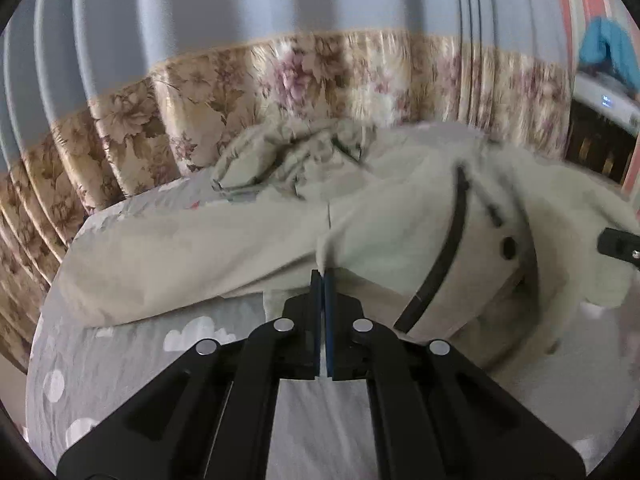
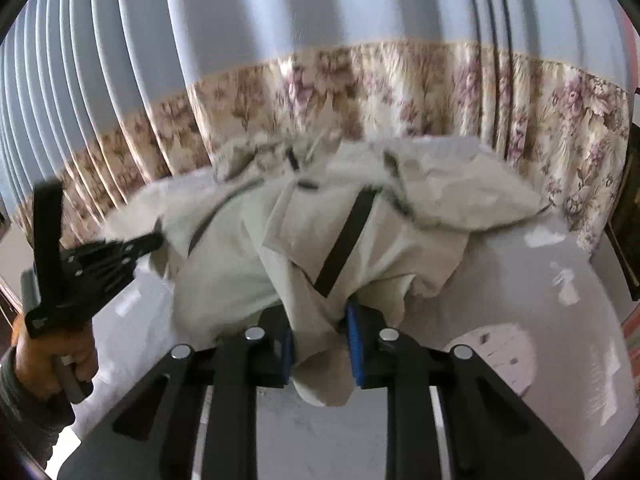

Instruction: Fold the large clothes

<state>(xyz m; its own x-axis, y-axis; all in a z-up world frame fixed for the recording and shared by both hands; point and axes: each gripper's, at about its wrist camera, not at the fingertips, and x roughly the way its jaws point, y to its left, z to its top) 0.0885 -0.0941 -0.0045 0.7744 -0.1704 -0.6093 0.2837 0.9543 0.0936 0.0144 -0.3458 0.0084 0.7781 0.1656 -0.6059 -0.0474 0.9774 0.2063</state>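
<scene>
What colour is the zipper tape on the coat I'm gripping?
Black, against the pale beige coat; the zipper shows best in the right wrist view.

Your bed [image 1: 120, 360], in its grey cloud-print sheet, carries the beige coat [image 1: 240, 248] sprawled toward its far edge.

one pale beige garment [image 1: 400, 216] is lying on one bed [image 1: 132, 360], two grippers, left [image 1: 323, 276] and right [image 2: 320, 320], are showing, one hand [image 2: 52, 356] is gripping, and one flowered curtain [image 2: 400, 88] is hanging behind.
</scene>
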